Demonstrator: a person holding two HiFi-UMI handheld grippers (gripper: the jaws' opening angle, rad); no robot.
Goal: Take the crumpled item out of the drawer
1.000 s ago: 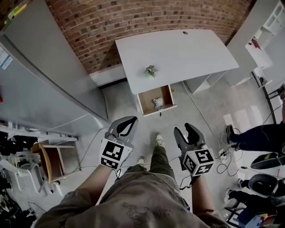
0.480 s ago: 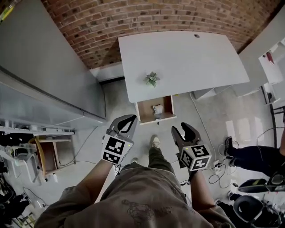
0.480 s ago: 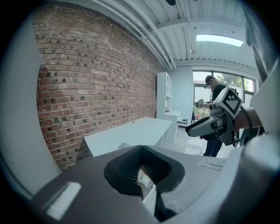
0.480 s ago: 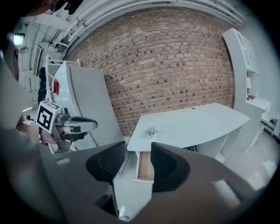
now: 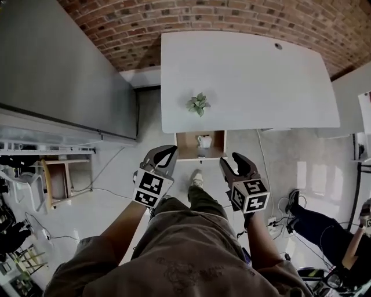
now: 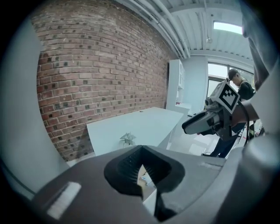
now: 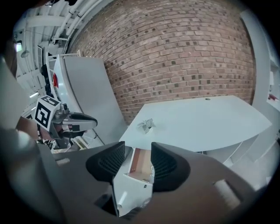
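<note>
The open wooden drawer [image 5: 186, 145] juts from under the white desk [image 5: 249, 81]; a crumpled white item [image 5: 204, 141] lies in it. Both grippers hover over the floor just short of the drawer front. My left gripper [image 5: 172, 152] is shut, its tips touching round an empty hollow, at the drawer's left corner. My right gripper [image 5: 234, 163] is open and empty near the right corner. In the left gripper view the closed left gripper [image 6: 141, 151] frames a sliver of the drawer [image 6: 143, 177]. In the right gripper view the drawer [image 7: 139, 162] shows between the spread jaws of the right gripper [image 7: 138, 154].
A small potted plant [image 5: 198, 104] stands on the desk near its front edge. A grey cabinet [image 5: 64, 69] and brick wall [image 5: 191, 17] bound the left and back. A wooden stool [image 5: 55, 183] and floor cables [image 5: 272, 223] lie alongside; another person's leg [image 5: 316, 229] is at lower right.
The view has closed in on the desk, so the drawer now sits right ahead of both grippers. Left stays shut, right stays open.
</note>
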